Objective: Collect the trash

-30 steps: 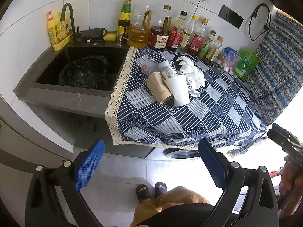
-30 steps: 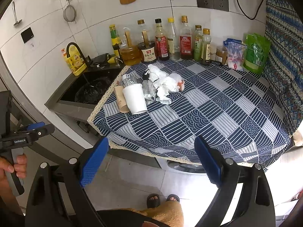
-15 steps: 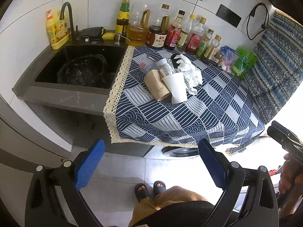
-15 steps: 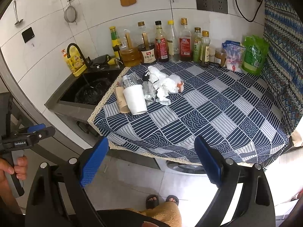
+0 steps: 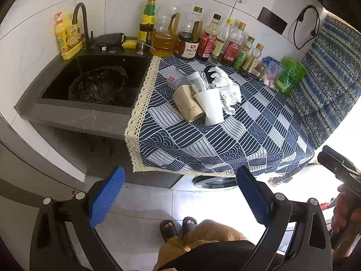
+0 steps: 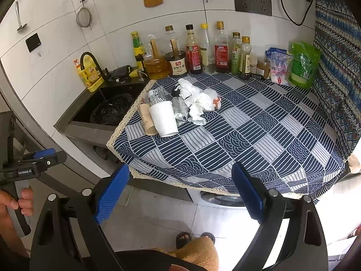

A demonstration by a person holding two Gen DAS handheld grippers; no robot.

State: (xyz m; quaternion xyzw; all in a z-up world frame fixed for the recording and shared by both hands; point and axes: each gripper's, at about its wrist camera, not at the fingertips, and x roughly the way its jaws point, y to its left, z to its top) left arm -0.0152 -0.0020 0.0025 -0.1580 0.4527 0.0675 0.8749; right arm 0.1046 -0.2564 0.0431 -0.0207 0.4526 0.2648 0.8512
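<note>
A heap of trash lies on the blue patterned tablecloth (image 5: pixel 225 140): a brown paper cup (image 5: pixel 188 107) on its side, a white paper cup (image 5: pixel 211 107), a crushed clear bottle (image 5: pixel 198 81) and crumpled white tissues (image 5: pixel 226 88). In the right wrist view the same white cup (image 6: pixel 163 118), brown cup (image 6: pixel 147 119), foil-like wrapper (image 6: pixel 180 110) and tissues (image 6: pixel 198 101) show. A black bin bag (image 5: pixel 99 85) sits in the sink (image 5: pixel 67 113). My left gripper (image 5: pixel 178 199) and right gripper (image 6: pixel 179 192) are open and empty, well short of the counter, above the floor.
Several sauce and oil bottles (image 5: pixel 203 38) line the back wall. A green pouch (image 5: pixel 290 76) and a clear bag stand at the back right. A black tap (image 5: pixel 82 20) and yellow soap bottle (image 5: pixel 63 36) stand by the sink. A washing machine sits under the counter.
Both grippers have drifted slightly; the view shifts a little. Both stay open and nothing on the table has moved.
</note>
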